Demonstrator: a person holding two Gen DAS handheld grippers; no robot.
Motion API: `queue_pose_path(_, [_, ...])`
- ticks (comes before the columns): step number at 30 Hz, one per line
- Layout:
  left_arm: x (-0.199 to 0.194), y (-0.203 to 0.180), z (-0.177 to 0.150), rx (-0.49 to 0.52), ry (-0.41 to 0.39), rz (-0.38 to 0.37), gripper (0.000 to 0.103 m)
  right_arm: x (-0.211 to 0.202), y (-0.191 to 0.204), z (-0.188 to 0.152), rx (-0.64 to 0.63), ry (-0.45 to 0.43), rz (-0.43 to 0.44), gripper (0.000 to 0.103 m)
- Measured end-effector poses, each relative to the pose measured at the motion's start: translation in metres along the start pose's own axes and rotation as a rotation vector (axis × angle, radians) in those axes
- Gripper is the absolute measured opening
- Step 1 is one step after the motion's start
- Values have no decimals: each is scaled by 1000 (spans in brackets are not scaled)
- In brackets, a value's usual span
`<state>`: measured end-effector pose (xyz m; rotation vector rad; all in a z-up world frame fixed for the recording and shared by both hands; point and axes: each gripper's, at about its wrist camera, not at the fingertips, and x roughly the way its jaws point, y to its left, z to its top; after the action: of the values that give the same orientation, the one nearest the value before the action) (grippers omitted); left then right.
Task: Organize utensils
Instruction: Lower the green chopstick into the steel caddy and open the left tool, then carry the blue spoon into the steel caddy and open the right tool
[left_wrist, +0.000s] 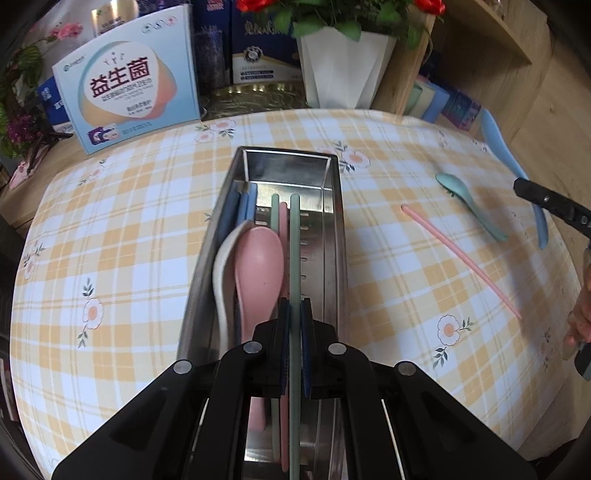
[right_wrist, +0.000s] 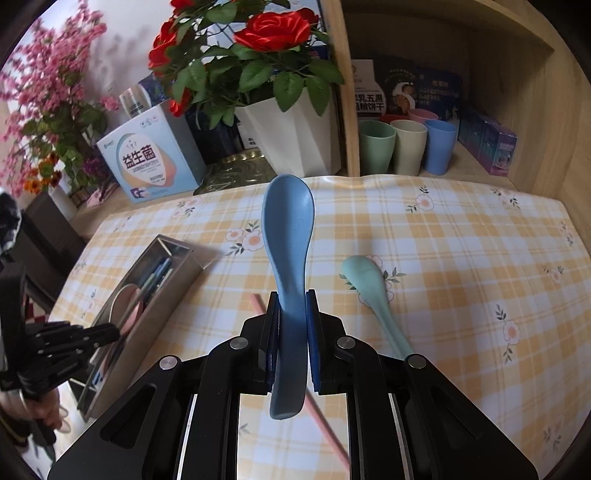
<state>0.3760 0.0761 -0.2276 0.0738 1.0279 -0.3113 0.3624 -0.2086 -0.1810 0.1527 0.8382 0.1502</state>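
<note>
My left gripper (left_wrist: 294, 306) is shut on a pale green chopstick (left_wrist: 294, 240), which runs lengthwise above the steel utensil tray (left_wrist: 288, 150). Inside the tray lie a pink spoon (left_wrist: 258, 258), a white spoon (left_wrist: 221, 266), blue chopsticks and a pink and a green one. My right gripper (right_wrist: 291, 299) is shut on the handle of a blue spoon (right_wrist: 288, 221), bowl pointing away, lifted off the table. On the checked cloth to the right of the tray lie a green spoon (right_wrist: 369, 284) and a single pink chopstick (left_wrist: 461, 262). The left gripper (right_wrist: 110, 332) shows over the tray (right_wrist: 173, 295) at the left edge.
A white flower pot (right_wrist: 295, 136) with red roses, a light-blue printed box (right_wrist: 155, 166) and dark boxes line the table's far edge. A wooden shelf at the back right holds several cups (right_wrist: 376, 147) and small boxes. A hand (left_wrist: 580, 317) shows at the right.
</note>
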Motion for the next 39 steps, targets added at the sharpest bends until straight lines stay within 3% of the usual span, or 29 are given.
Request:
queue_pose_path(9, [16,-2,0,8,48,0,6,-1,-4,-3,1,5,-17,13])
queue_pose_path(18, [17,-2,3,2,42,6,7,-1,-5,-7,11,22,-6,13])
queue_pose_path(30, [-24,4,6,-48,-61,-41,31,-7,10,-9,-4,36,2,13])
queue_pose_path(39, [-64,24,-23,-65,-127,-26,44,0,50,-14,-42,91,33,13])
